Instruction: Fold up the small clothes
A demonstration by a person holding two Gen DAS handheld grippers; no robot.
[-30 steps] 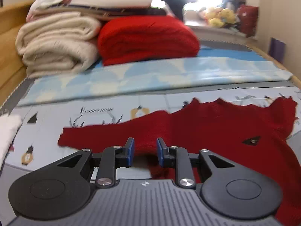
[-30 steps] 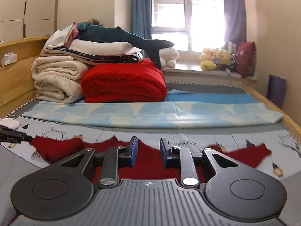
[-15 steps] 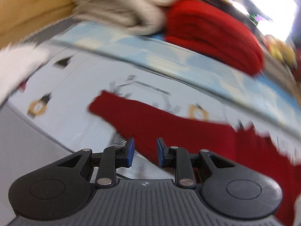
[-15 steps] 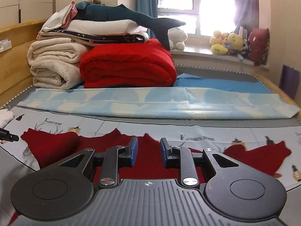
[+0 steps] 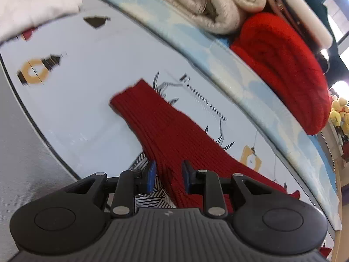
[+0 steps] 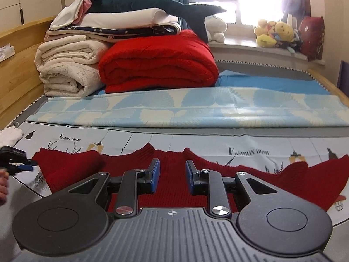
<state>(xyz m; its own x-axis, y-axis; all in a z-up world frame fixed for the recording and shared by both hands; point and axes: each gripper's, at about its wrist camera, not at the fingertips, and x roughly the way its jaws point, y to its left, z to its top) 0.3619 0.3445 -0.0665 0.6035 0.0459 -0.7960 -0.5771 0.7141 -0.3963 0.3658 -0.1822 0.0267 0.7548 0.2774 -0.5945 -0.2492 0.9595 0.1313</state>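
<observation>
Red knit sweater (image 6: pixel 172 159) was laid flat near the printed sheet's (image 6: pixel 250 140) front edge. L gripper (image 5: pixel 168 173) and R gripper (image 6: pixel 172 172) were held slightly apart, empty. Soft, light, floppy; best pinched at sleeve cuff (image 5: pixel 133 100).

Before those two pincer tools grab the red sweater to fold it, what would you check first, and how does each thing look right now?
1. Red sweater lying spread on the printed sheet: ok.
2. Left gripper lined up over the sleeve: ok.
3. Left gripper gripping the sleeve: not ok, a gap shows between its pads.
4. Right gripper empty, near the collar: ok.
5. White cloth clear of the sleeve: ok.
6. Sweater's near hem flat: cannot tell, hidden.
</observation>
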